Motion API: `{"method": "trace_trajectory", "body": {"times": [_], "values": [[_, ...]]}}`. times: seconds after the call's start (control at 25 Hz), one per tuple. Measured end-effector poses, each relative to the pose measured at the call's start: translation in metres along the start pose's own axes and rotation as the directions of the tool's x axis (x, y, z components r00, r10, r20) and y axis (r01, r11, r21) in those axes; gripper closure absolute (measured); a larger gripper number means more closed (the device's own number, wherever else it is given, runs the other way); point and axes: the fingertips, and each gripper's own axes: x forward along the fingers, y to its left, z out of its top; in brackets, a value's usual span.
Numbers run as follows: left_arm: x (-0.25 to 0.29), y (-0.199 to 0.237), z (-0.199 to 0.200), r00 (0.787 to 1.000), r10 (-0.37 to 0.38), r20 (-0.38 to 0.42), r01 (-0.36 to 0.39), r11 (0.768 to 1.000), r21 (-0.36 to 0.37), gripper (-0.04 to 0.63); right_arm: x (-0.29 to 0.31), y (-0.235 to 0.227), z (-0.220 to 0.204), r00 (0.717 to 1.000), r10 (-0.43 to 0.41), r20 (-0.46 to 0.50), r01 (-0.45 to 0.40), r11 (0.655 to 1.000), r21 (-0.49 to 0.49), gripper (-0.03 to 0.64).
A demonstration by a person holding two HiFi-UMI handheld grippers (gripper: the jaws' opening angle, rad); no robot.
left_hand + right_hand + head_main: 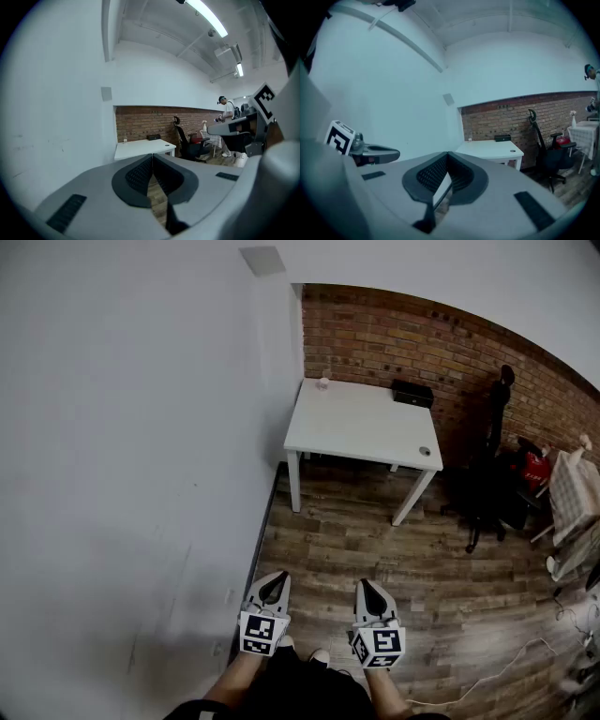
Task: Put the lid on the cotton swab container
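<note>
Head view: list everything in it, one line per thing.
table: one, white, in the corner against the brick wall
small container: one, pale, table's far left corner
box: one, black, table's far edge
small round thing: one, grey, table's near right corner; too small to identify
office chair: one, black, right of the table
brick wall: one, red-brown, behind the table
floor: one, brown wood planks
cable: one, white, floor at lower right
left gripper: one, grey, shut, empty, bottom
right gripper: one, grey, shut, empty, bottom
</note>
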Motion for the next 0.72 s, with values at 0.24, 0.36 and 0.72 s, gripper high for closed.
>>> {"method": "trace_trajectory", "body": {"times": [0.24, 0.36, 0.72], "values": [[-0.003, -0.010, 0.000, 1.000, -0.006, -0.005, 0.006, 1.000, 0.000, 0.580, -0.008, -0.011, 0.000, 0.999, -0.034, 0.007, 0.034, 0.999, 0.019, 0.594], [-0.001, -0.016, 0.005, 1.000, 0.000, -0.007, 0.000, 1.000, 0.003, 0.580, -0.012, -0.017, 0.005, 0.999, -0.032, 0.007, 0.032, 0.999, 0.009, 0.594], [-0.002, -0.024, 0.005, 1.000, 0.023, -0.008, -0.022, 1.000, 0.008, 0.580, -0.016, -0.016, -0.007, 1.000, 0.012, -0.020, -0.012, 1.000, 0.004, 0.594]]}}
